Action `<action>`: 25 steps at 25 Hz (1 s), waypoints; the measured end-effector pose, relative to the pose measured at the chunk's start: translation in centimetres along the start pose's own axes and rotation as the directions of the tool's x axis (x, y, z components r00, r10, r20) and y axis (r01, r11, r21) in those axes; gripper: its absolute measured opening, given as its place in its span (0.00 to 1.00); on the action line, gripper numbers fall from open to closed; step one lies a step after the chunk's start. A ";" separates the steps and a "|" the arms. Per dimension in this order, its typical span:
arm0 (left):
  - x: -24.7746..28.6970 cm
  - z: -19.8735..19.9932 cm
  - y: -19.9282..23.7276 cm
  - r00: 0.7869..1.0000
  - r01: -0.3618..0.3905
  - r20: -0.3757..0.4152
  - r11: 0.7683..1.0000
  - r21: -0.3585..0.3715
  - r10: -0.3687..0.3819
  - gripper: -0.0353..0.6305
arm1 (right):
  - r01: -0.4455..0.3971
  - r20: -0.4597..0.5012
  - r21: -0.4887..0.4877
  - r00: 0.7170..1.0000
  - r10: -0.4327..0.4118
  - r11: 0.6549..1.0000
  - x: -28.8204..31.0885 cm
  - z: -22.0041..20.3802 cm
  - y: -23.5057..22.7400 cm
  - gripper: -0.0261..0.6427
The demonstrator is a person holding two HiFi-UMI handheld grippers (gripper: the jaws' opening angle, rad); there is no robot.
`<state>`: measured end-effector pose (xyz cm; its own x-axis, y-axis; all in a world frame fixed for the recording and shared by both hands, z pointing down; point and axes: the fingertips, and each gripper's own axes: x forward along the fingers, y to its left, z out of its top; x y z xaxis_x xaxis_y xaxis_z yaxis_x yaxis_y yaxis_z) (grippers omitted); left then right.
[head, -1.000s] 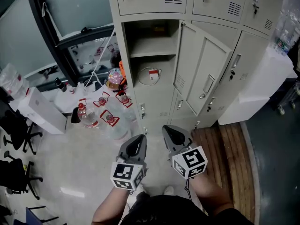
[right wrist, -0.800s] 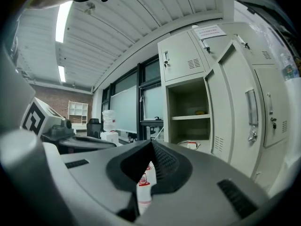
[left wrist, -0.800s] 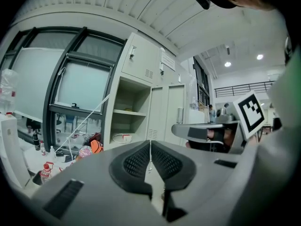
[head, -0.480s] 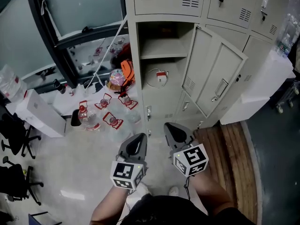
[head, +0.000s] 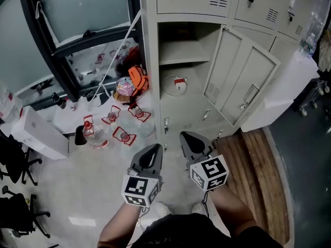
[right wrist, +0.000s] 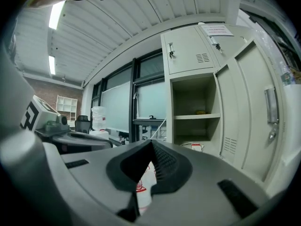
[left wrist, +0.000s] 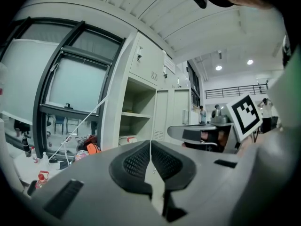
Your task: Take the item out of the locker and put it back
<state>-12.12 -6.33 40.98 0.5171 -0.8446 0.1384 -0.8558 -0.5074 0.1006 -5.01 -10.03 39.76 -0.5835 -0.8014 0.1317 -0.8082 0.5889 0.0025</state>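
Facing the beige metal locker bank [head: 196, 4], the person stands well short of it, so the task looks to be at its approach stage, with nothing yet taken out. One tall door [head: 240, 79] of the locker hangs swung out to its right, presumably left that way so the compartment can be reached without a gripper having to pull a handle. Inside the locker, a shelf [head: 181, 53] splits the open compartment. The lower part is the roomier one and looks the easier to enter at this height. In front of the locker, the left gripper [head: 154, 150] and the right gripper [head: 187, 140] are held side by side and close together, both aimed roughly at the open compartment. That is likely a carrying posture while the gap to the locker is closed. Each gripper's own view shows its ribbed pads pressed together with nothing pinched between them. That suits travel, though the jaws must spread before any grasp. The task's thing, a small white-and-red item with a looped white cable [head: 177, 82], lies on the floor of the locker's lower part, below the shelf and near the front. Its place there should allow a level reach, but the loose cable may snag or trail as it is lifted.
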 end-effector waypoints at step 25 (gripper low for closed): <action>1.8 1.5 2.7 0.998 0.050 0.023 0.998 0.026 -0.051 0.07 | 0.072 0.008 0.003 0.997 -0.072 0.997 5.1 1.5 -2.5 0.04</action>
<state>-13.51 -9.44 39.99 0.5594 -0.8216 0.1101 -0.8289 -0.5534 0.0822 -6.13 -15.72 38.95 -0.5248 -0.8422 0.1235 -0.8481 0.5297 0.0088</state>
